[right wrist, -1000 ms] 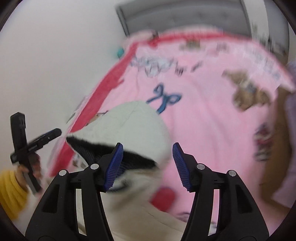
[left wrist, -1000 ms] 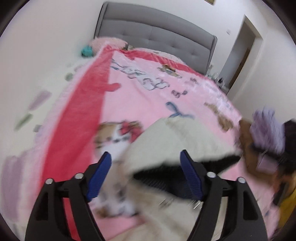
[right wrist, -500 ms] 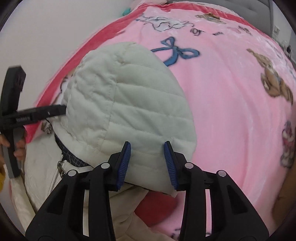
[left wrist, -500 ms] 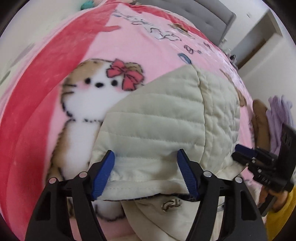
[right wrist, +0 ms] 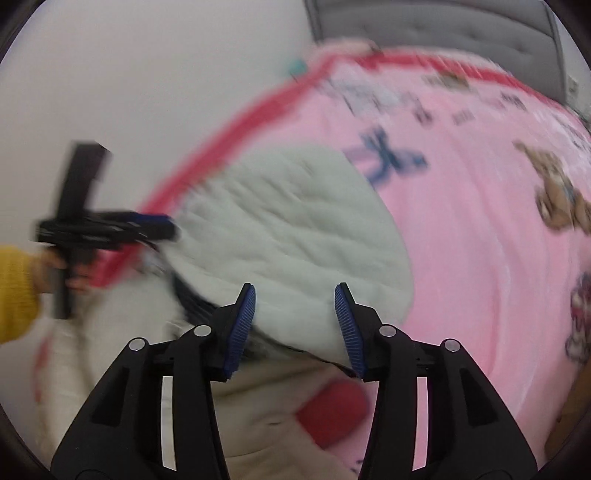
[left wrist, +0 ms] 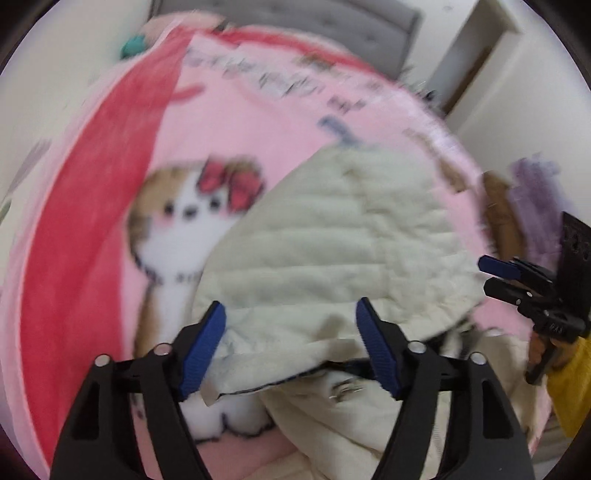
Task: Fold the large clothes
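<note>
A cream quilted jacket lies on the pink cartoon blanket [left wrist: 240, 122], its hood [left wrist: 332, 229] spread flat and pointing up the bed. The jacket body [left wrist: 351, 435] bunches near me, with dark lining showing under the hood's rim. My left gripper [left wrist: 288, 347] straddles the left part of that rim. Its jaws are opening and the cloth lies loose between the pads. My right gripper [right wrist: 293, 328] straddles the hood [right wrist: 288, 229] rim on the other side. Its jaws are opening too, and the pads stand clear of the fabric. Each view shows the other gripper beside the hood.
A grey padded headboard [left wrist: 332, 22] closes the far end of the bed, beside a doorway [left wrist: 476, 55]. Purple and brown clothes [left wrist: 532, 192] are piled at the bed's right edge. A white wall [right wrist: 129, 74] runs along the left side. A yellow sleeve [left wrist: 569, 387] holds the right gripper.
The hood, lifted with its dark lining gaping a second ago, now lies flat on the blanket. Both grippers sank to its rim, narrowed on it, then widened again.
</note>
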`<move>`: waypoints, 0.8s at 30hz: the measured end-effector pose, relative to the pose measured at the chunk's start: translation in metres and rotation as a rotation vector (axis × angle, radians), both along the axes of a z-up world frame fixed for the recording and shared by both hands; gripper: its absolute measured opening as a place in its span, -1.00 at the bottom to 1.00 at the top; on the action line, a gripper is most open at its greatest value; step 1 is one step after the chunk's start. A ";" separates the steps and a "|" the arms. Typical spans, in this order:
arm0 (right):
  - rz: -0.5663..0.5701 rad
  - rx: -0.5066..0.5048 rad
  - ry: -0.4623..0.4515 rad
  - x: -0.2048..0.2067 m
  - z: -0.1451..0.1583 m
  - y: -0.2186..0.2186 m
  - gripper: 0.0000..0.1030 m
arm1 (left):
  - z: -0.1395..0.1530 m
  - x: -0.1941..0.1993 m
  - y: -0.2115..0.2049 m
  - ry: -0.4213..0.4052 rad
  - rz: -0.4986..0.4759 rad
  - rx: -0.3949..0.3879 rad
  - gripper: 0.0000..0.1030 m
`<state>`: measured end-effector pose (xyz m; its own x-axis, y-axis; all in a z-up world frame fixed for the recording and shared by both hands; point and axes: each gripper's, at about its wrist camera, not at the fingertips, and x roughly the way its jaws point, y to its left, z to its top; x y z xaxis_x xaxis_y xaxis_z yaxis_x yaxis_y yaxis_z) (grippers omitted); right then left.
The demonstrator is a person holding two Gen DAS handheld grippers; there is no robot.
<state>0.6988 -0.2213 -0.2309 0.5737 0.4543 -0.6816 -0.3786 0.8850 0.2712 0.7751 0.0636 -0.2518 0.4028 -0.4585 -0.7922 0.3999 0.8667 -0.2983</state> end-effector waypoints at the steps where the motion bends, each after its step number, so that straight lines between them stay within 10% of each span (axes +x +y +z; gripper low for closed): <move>1: 0.007 0.003 -0.018 0.001 0.008 -0.001 0.16 | 0.011 0.003 0.002 -0.034 -0.008 -0.016 0.51; 8: -0.034 -0.030 0.001 0.065 0.026 -0.010 0.26 | 0.023 0.071 -0.011 -0.013 0.022 0.051 0.59; 19: 0.042 -0.225 0.183 0.147 -0.026 0.014 0.42 | -0.029 0.111 -0.056 0.149 -0.192 0.241 0.60; 21: 0.054 -0.208 0.212 0.150 -0.038 0.016 -0.20 | -0.038 0.113 -0.055 0.206 -0.167 0.210 0.59; 24: 0.038 -0.214 0.221 0.145 -0.056 0.023 -0.41 | -0.050 0.106 -0.056 0.216 -0.134 0.203 0.39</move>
